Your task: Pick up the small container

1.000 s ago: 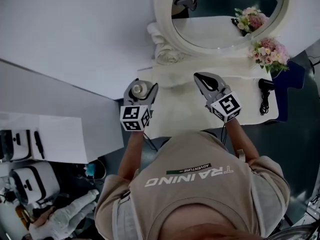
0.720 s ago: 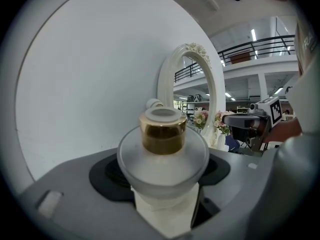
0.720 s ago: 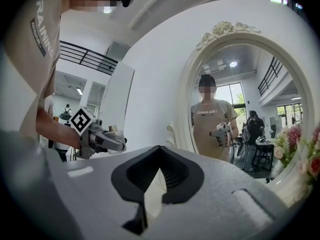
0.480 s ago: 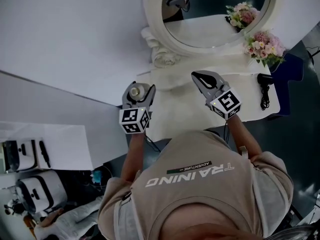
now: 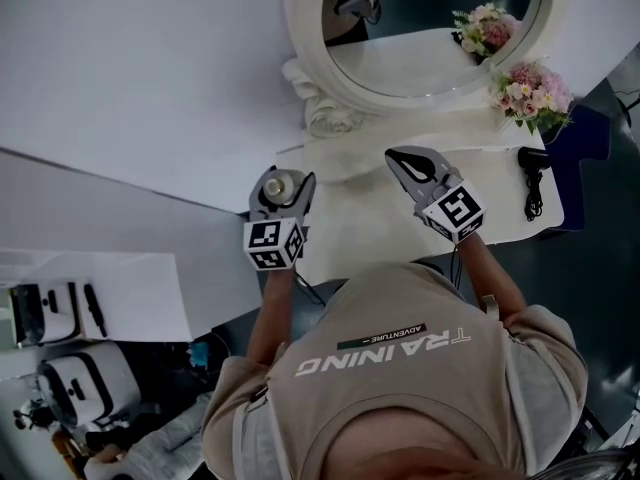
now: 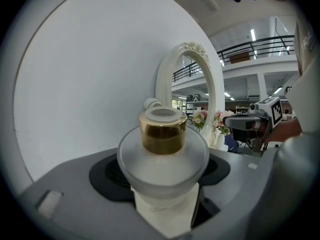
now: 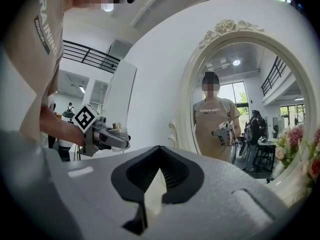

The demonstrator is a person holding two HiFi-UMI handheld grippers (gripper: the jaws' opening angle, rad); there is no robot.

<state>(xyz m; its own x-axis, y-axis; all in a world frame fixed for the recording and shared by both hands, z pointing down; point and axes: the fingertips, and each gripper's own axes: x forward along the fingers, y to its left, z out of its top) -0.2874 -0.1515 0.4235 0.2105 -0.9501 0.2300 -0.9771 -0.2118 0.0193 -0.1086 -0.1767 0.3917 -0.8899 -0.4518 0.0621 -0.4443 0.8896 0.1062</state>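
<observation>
**Item 1: small container [image 6: 162, 151].** Frosted round body, gold collar, pale cap. It stands upright and sits down-left of the mirror [image 5: 430, 38], at the left end of the counter [image 5: 370, 228].

**Item 2: my left gripper [image 5: 280, 190].** The jaws pinch the container's lower body from both sides. No counter shows beneath it in the left gripper view, so I judge the grasp made and the lift under way or done.

**Item 3: my right gripper [image 7: 152, 186].** The jaws are pressed together on nothing. It hangs below the mirror, well apart from the container.

**Item 4: flowers [image 5: 530, 93].** At the mirror's lower right.

**Next move.** I judge it calls for a steady pinch, with the container kept upright and clear of the mirror's frame.
</observation>
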